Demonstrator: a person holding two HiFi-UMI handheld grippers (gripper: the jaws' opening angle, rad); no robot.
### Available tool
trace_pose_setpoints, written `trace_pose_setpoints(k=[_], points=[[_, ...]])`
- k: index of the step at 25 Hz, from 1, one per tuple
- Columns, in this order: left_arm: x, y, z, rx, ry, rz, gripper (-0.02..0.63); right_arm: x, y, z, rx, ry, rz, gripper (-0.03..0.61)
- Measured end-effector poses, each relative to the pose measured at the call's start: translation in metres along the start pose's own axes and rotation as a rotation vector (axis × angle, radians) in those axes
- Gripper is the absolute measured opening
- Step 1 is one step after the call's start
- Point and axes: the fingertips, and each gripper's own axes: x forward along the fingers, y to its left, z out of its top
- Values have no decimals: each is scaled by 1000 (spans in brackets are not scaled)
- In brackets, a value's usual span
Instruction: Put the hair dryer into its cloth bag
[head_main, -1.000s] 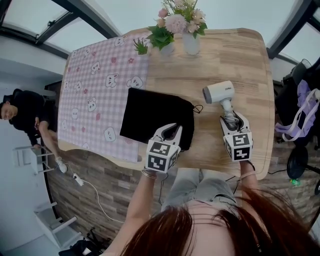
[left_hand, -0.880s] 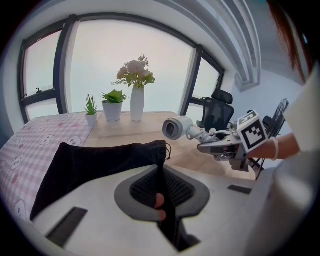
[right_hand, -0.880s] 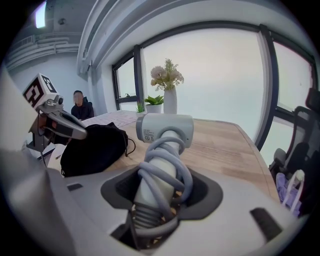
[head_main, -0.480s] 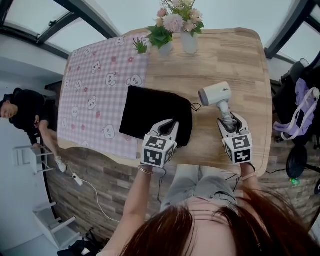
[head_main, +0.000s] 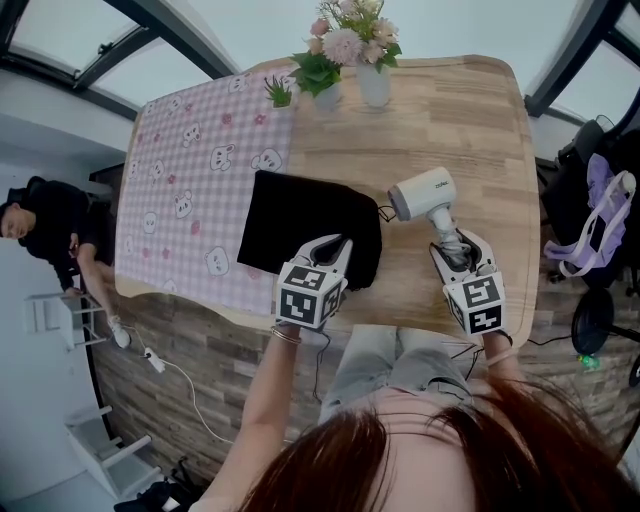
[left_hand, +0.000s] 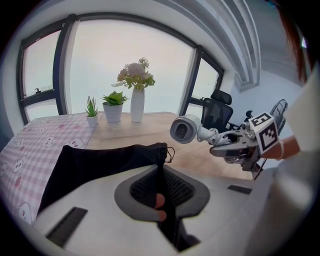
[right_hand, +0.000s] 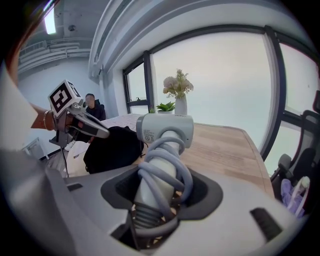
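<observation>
The black cloth bag lies on the wooden table, its open end with the drawstring toward the right. My left gripper is shut on the bag's near right rim; in the left gripper view a fold of black cloth is pinched between the pads. The white hair dryer is held off the table with its nozzle pointing left at the bag. My right gripper is shut on its handle, which has the grey cord wound around it.
A pink checked cloth with rabbits covers the table's left part. A vase of flowers and two small potted plants stand at the far edge. A person is at the left and a chair with a purple bag at the right.
My right gripper has carried the hair dryer up and left, closer to the bag's mouth. The left gripper has kept its pinch on the bag's rim, barely shifting.
</observation>
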Motion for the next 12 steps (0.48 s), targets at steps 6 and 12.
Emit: trace_pose_setpoints(k=[6,12], points=[[0,2,2,-20,-2,-3,31,-6,8,0,-24,6,25,212],[0,3,3,-23,0,-8,31,-11,15,-1,-66,12,42,212]])
